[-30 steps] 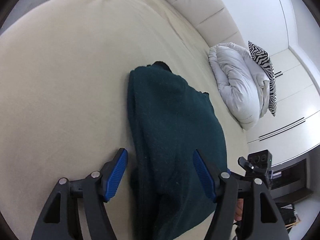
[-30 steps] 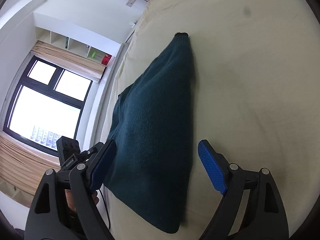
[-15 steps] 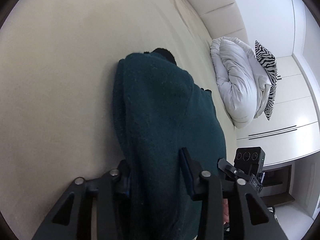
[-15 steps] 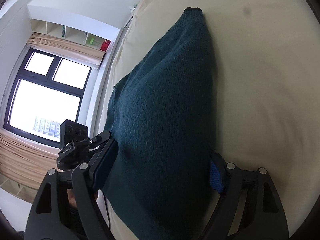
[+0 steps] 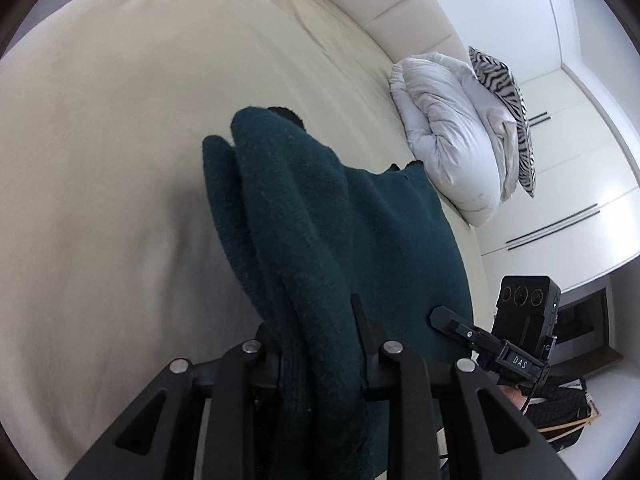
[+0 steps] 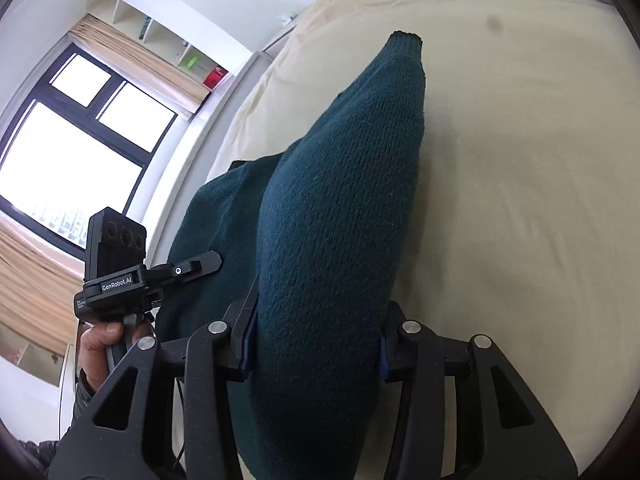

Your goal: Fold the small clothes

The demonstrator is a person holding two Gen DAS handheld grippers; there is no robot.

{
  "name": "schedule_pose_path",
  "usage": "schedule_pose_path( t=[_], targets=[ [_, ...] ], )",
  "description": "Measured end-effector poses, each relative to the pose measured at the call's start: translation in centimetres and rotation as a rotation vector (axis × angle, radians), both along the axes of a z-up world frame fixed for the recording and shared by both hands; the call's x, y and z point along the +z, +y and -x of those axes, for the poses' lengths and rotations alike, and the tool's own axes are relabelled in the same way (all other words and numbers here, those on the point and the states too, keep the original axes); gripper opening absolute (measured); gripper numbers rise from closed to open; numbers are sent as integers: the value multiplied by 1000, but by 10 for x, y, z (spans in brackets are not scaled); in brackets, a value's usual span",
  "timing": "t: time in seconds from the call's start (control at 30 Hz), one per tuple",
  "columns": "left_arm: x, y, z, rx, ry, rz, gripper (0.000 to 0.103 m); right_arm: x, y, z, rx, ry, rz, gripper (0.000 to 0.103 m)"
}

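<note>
A dark teal knitted garment [image 5: 320, 232] lies on the cream bed [image 5: 120, 120], its near edge lifted. My left gripper [image 5: 316, 344] is shut on that edge, with the cloth bunched between its fingers. In the right wrist view the same garment [image 6: 340, 216] rises in a ridge off the bed [image 6: 520, 160]. My right gripper [image 6: 316, 340] is shut on its near edge, and the cloth hides the blue pads. Each gripper shows in the other's view: the right one [image 5: 516, 340], the left one [image 6: 120, 276].
A white folded duvet [image 5: 448, 136] and a zebra-print pillow [image 5: 508, 108] lie at the bed's far right, with white wardrobes [image 5: 580, 200] behind. A window [image 6: 68, 152] and shelves [image 6: 168, 40] stand left of the bed. A padded headboard [image 5: 384, 4] runs along the far side.
Both grippers were open and straddling the garment's near edge. They have closed on it and lifted it, so the cloth now bunches into raised folds.
</note>
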State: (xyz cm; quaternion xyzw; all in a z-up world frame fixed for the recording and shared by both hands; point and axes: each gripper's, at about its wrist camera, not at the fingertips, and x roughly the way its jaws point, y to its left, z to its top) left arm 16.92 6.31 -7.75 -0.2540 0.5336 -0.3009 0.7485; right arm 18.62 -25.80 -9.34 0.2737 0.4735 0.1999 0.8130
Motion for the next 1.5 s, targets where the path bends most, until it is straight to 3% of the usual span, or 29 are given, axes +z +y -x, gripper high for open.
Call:
schedule_pose_path(
  t=[0.2, 0.4, 0.57, 0.67, 0.8, 0.97, 1.03, 1.1, 1.23, 1.3, 1.37, 1.4, 1.43, 1.5],
  targets=[
    [20, -7, 75, -52, -37, 6, 26, 22, 1, 84, 15, -19, -38, 41],
    [19, -24, 131, -88, -35, -19, 26, 20, -3, 166, -6, -15, -79, 41],
    [-9, -38, 139, -105, 4, -46, 27, 6, -5, 207, -26, -5, -72, 41],
    [-33, -39, 140, -103, 35, -93, 30, -20, -11, 216, -55, 69, -85, 41],
    [-55, -22, 138, -71, 95, 34, 32, -47, -25, 229, -93, 70, -201, 43],
    [-47, -19, 144, -47, 79, 21, 33, -48, -28, 241, -89, 61, -214, 45],
    [-31, -15, 152, -22, 27, -24, 34, -43, -29, 238, -112, 71, -212, 48],
    [-13, -11, 159, 0, -39, -70, 42, -34, -31, 243, -136, 65, -185, 48],
    [47, -3, 188, 91, -287, -230, 60, 2, -47, 267, -213, -23, -14, 48],
    [76, -4, 205, 138, -421, -303, 86, 32, -48, 283, -258, -100, 88, 48],
    [101, -6, 227, 192, -554, -370, 101, 62, -47, 302, -314, -181, 211, 48],
    [112, -8, 235, 217, -610, -396, 103, 78, -44, 310, -339, -223, 276, 49],
    [123, -10, 247, 242, -678, -417, 103, 94, -40, 318, -362, -270, 343, 54],
    [141, -14, 261, 272, -769, -447, 103, 121, -34, 330, -416, -348, 440, 75]
  ],
)
